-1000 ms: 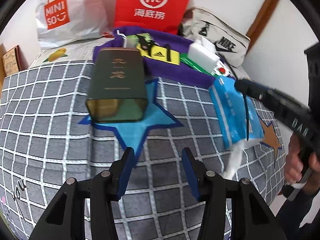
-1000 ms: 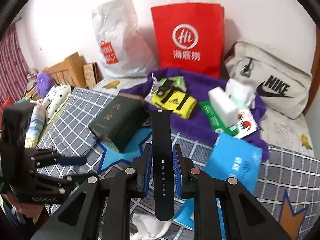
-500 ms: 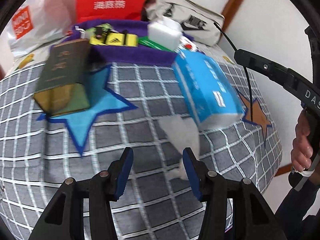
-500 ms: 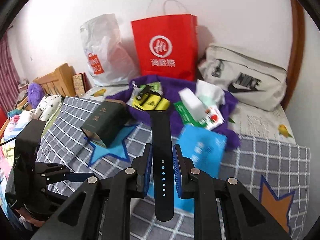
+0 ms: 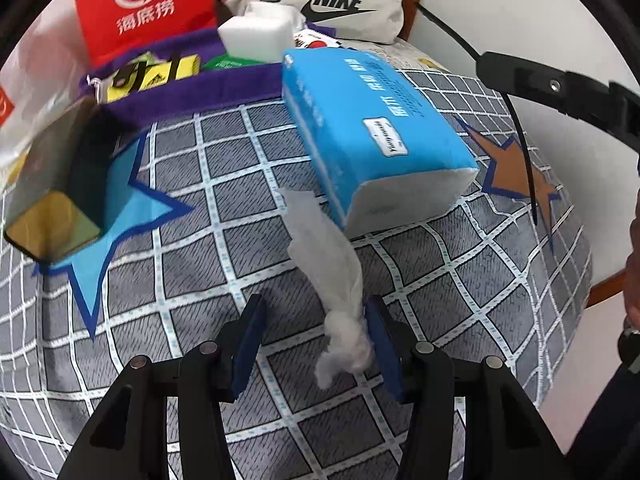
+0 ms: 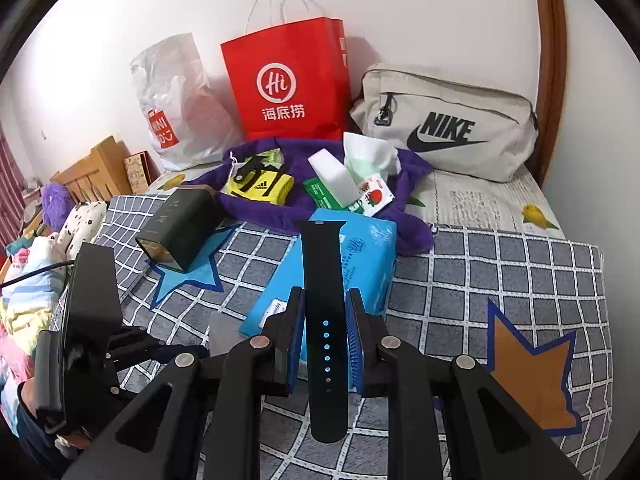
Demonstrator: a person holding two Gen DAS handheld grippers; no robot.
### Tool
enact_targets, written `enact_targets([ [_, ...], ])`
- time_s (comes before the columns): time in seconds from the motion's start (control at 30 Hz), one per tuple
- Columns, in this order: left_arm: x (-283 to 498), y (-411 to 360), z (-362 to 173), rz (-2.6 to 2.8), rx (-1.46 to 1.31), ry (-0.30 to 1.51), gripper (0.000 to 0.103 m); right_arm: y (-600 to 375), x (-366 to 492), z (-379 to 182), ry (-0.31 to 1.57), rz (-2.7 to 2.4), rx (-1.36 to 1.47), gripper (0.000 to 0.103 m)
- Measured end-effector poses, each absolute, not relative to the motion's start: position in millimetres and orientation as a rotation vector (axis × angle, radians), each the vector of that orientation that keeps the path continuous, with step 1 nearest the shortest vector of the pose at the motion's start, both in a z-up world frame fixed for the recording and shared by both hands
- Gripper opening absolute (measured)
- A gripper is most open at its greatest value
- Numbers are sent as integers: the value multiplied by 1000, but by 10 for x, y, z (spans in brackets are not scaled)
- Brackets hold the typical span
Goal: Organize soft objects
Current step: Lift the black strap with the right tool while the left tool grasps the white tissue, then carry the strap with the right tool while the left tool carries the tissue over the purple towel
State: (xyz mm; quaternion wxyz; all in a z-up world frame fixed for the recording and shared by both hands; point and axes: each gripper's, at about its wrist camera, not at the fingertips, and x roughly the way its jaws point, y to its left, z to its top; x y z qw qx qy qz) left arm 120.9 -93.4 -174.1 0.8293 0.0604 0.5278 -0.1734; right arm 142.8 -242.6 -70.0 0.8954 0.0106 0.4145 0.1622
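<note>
A blue tissue pack [image 5: 372, 124] lies on the grey checked bedspread [image 5: 192, 280], with a white tissue [image 5: 328, 256] trailing from its near end. My left gripper [image 5: 316, 344] is open, its fingers either side of the tissue's crumpled tip, which touches the right pad. My right gripper [image 6: 325, 338] is shut on a black watch strap [image 6: 324, 312], held upright above the tissue pack [image 6: 360, 264]. The left gripper [image 6: 92, 340] shows at the lower left of the right wrist view.
A dark green box [image 5: 56, 184] lies on a blue star patch. Behind it is a purple cloth [image 6: 304, 200] with a yellow pouch [image 6: 260, 186], a white block [image 6: 332, 176] and packets. A red bag [image 6: 288, 80], a white plastic bag [image 6: 176, 100] and a Nike bag [image 6: 448, 120] line the wall.
My left gripper has swung right and come closer to the tissue, whose tip now sits between the fingers. My right gripper has pulled back and up with the strap.
</note>
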Motion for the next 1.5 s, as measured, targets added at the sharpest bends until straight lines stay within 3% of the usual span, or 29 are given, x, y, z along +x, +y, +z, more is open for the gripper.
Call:
enact_targets([
  [0.17, 1183, -1010, -1726, -416, 139, 1098, 19, -2468, 1431, -733, 868, 331, 29, 20],
  [0.27, 1170, -1026, -1710, -421, 138, 1090, 16, -2471, 1439, -750, 874, 331, 30, 20],
  [1.5, 1782, -152, -892, -257, -14, 960, 16, -2122, 1726, -506, 865, 398, 23, 20],
])
